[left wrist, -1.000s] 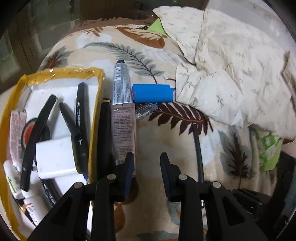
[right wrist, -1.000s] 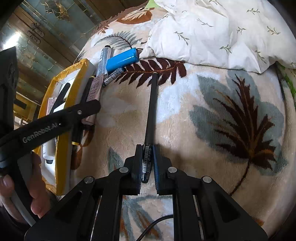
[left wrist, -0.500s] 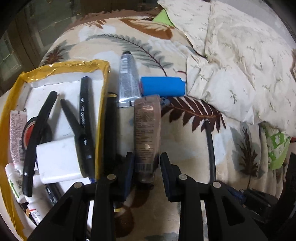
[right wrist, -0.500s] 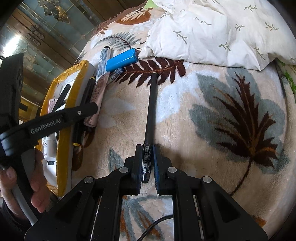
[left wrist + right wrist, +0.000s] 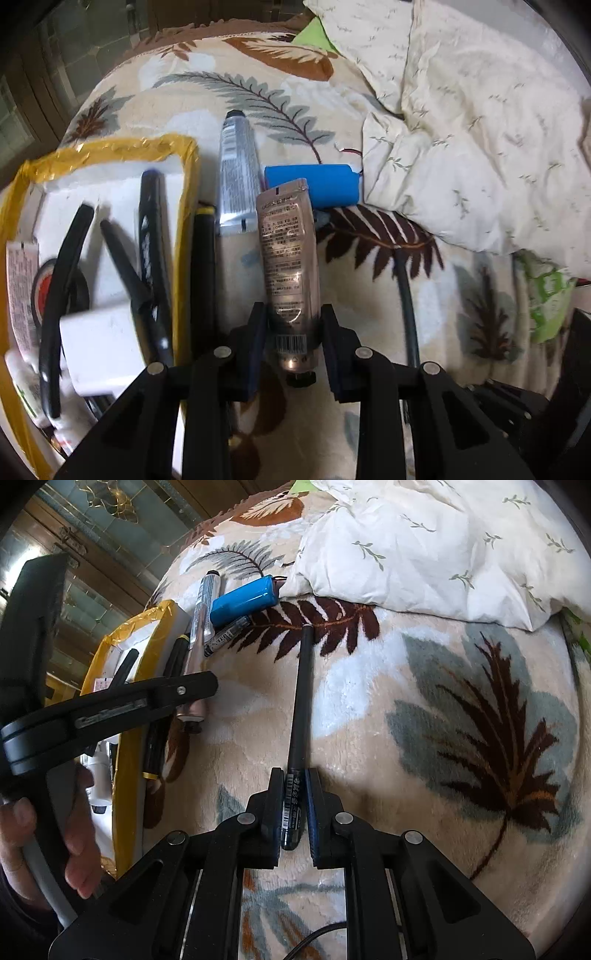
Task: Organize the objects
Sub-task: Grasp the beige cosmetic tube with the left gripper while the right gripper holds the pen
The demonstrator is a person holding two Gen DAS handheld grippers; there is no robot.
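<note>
On the leaf-patterned blanket [image 5: 424,686], 2 hand-held grippers are each closed on an object. The left gripper [image 5: 293,336] is clamped on the cap end of a rose-gold tube [image 5: 290,258], whose crimped end overlaps the blue battery pack [image 5: 314,184] in the left wrist view. The right gripper [image 5: 293,805] is pinched narrowly on the labelled end of a black pen [image 5: 301,701], whose far end is laid on the blanket. The yellow-rimmed tray [image 5: 186,206], already filled with markers, tubes and a white charger [image 5: 99,350], is just beside the left gripper. A silver tube [image 5: 236,173] and a yellow-banded marker [image 5: 205,266] are seen between the tray and the rose-gold tube.

Slippage is judged the main risk: the tube is glossy and soft, and is held only near 1 end, so it could be swung or squeezed out during transfer. The silver tube or battery pack could also be dragged along. The pen, held at 1 end, could be pivoted out of the grip.
</note>
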